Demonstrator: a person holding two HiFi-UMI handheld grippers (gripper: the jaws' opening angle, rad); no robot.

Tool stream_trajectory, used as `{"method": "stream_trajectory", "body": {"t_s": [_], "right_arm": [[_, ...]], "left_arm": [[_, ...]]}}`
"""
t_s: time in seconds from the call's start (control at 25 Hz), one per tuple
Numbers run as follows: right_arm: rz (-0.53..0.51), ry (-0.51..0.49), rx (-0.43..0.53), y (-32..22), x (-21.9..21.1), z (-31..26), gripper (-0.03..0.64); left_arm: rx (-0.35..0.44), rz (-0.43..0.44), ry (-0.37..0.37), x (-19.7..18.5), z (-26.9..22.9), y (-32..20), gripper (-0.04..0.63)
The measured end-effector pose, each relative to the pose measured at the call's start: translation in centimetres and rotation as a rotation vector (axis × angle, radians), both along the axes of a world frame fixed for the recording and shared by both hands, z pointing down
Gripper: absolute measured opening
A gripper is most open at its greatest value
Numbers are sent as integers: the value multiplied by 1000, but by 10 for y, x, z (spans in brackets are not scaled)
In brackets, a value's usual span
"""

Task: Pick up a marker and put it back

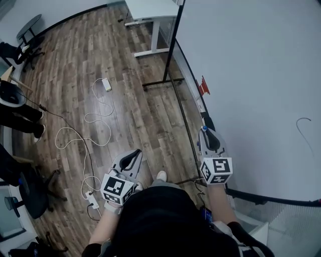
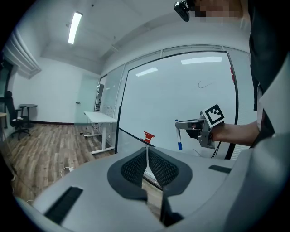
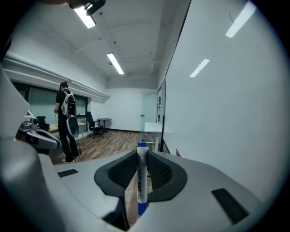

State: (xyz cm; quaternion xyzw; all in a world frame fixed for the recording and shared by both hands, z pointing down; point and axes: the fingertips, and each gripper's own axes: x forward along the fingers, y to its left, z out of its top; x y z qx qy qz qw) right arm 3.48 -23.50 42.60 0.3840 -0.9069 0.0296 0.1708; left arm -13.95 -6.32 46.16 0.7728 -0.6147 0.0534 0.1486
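Observation:
A white marker with a blue cap (image 3: 142, 181) stands upright between the jaws of my right gripper (image 3: 142, 154), which is shut on its barrel. In the head view the right gripper (image 1: 205, 132) is held close to the whiteboard (image 1: 251, 75), and the marker's blue end (image 1: 204, 129) shows at its tip. The left gripper view shows that marker (image 2: 179, 135) hanging from the right gripper (image 2: 186, 125) in front of the whiteboard (image 2: 181, 99). My left gripper (image 1: 135, 154) hangs over the wooden floor, away from the board. Its jaws (image 2: 147, 156) are shut and hold nothing.
A curved pen stroke (image 1: 303, 128) marks the whiteboard, and a red object (image 1: 203, 86) sits at its lower edge. The board's black stand foot (image 1: 163, 83), a white desk (image 1: 150, 12) and cables with a power strip (image 1: 106, 84) are on the floor. A person (image 3: 68, 122) stands at the far left.

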Motion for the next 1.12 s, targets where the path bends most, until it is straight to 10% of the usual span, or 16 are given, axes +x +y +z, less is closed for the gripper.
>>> {"method": "stream_trajectory", "body": {"t_s": [1.12], "right_arm": [[-386, -67, -132, 107, -141, 29, 94]], "left_arm": [[-8, -228, -9, -66, -1, 48, 21]]}}
